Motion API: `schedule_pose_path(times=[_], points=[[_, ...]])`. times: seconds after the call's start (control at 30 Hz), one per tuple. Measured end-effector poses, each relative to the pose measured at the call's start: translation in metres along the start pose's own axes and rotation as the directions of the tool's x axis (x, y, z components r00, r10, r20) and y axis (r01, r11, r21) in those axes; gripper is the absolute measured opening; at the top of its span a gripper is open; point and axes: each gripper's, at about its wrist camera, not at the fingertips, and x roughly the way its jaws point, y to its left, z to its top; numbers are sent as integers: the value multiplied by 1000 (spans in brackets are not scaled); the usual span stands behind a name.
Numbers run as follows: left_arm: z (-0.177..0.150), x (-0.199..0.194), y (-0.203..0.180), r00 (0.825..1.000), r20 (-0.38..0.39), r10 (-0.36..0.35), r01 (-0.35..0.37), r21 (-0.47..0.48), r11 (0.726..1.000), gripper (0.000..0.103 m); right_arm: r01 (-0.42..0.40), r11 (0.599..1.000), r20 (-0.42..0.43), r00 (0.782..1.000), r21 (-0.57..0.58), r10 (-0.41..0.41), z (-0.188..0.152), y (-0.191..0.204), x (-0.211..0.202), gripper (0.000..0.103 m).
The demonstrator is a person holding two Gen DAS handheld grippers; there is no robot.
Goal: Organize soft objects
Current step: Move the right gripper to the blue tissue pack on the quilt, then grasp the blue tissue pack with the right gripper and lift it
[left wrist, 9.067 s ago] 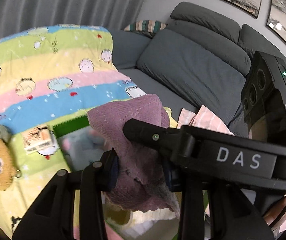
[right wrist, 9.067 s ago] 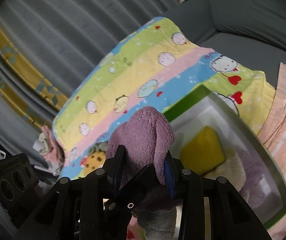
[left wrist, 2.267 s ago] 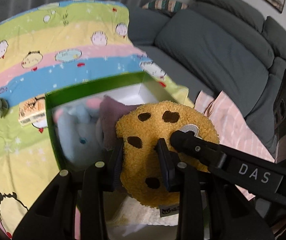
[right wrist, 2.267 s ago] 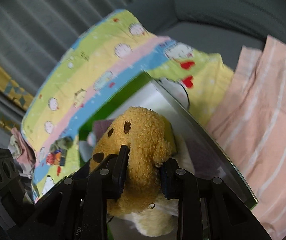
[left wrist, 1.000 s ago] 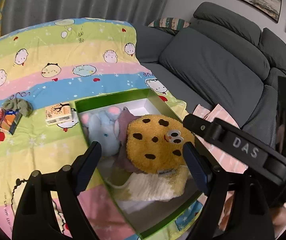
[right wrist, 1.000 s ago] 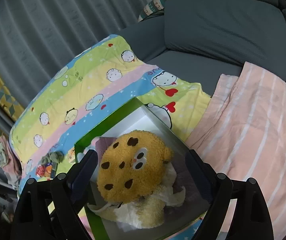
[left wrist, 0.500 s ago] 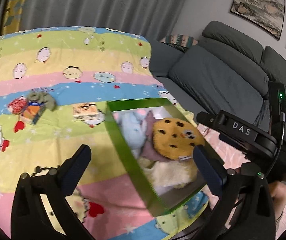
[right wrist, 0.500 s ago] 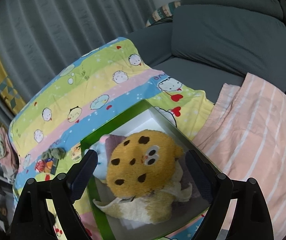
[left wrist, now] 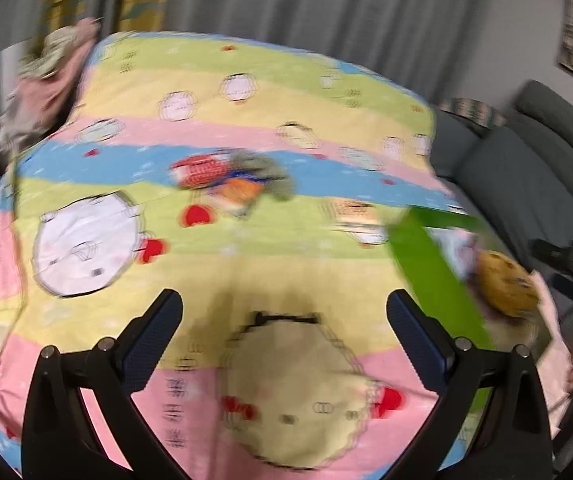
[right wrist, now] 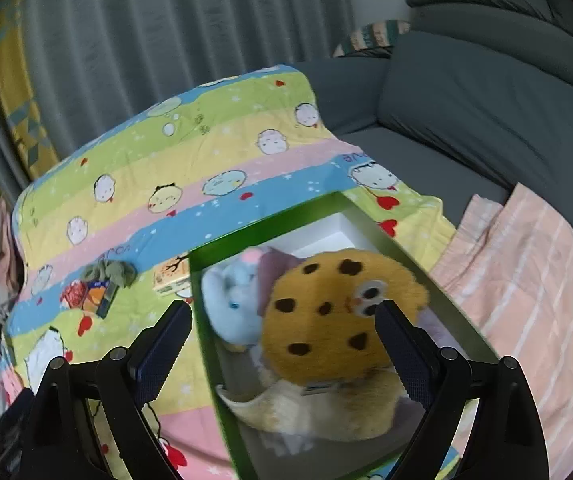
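My left feed is smeared with blur. The left gripper (left wrist: 284,318) is spread wide with nothing in it, over the striped blanket (left wrist: 246,120). The green box (right wrist: 222,360) is cut off at that frame's right edge. The right gripper (right wrist: 284,332), also wide and empty, sits above the cookie plush (right wrist: 338,312), which covers most of the box's contents. A blue plush (right wrist: 234,304) peeks out beside it.

1 box (right wrist: 222,364), 3 plushies (right wrist: 326,320).
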Motion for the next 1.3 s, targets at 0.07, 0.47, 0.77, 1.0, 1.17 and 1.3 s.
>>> schedule_pose_path(times=[0.07,0.47,0.77,1.0,1.17,1.3], points=[[-2,4,20,999,-21,40,-41,-41,998,102,2,1000,6,1000,-27,-2,-4,12,2,93],[5,-36,95,982,-6,187,-184,-212,960,102,-156,978,24,987,-139,161,-26,84,4,93],[5,-41,128,985,-40,168,-172,-308,936,102,-392,920,-219,897,7,384,9,163,60,93],[6,-40,144,978,-64,201,-210,-328,921,102,-343,939,-354,882,-26,312,-7,247,148,92],[7,-35,149,976,-85,201,-218,-331,918,102,-265,960,-404,891,-89,208,-25,284,196,84],[7,-33,153,976,-91,200,-219,-330,918,102,-232,964,-404,900,-128,163,-28,293,221,60]])
